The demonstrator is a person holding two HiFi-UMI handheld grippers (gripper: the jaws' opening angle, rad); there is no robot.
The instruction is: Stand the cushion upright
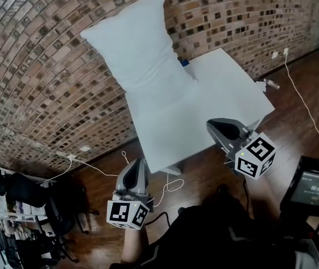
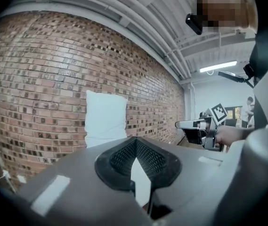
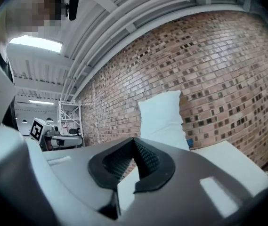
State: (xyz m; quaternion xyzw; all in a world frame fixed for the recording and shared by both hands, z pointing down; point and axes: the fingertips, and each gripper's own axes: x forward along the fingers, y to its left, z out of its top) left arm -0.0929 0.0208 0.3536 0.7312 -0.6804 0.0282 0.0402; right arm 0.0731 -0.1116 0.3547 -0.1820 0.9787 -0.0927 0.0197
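Observation:
The white cushion [image 1: 137, 43] stands upright at the back of the white table [image 1: 221, 88], leaning against the brick wall. It also shows in the left gripper view as the cushion [image 2: 105, 117] and in the right gripper view as the cushion [image 3: 164, 119]. My left gripper [image 1: 138, 162] is off the table's front left corner, over the floor, shut and empty. My right gripper [image 1: 211, 125] hovers at the table's front edge, also shut with nothing in it. Both are well short of the cushion. In their own views, the left gripper [image 2: 134, 142] and right gripper [image 3: 134, 142] have their jaws closed together.
White cables and a power strip [image 1: 72, 157] lie on the wooden floor left of the table. A small screen [image 1: 315, 189] stands at the lower right. Shelving and dark clutter [image 1: 13, 206] fill the lower left. A blue item [image 1: 184, 62] peeks out behind the cushion.

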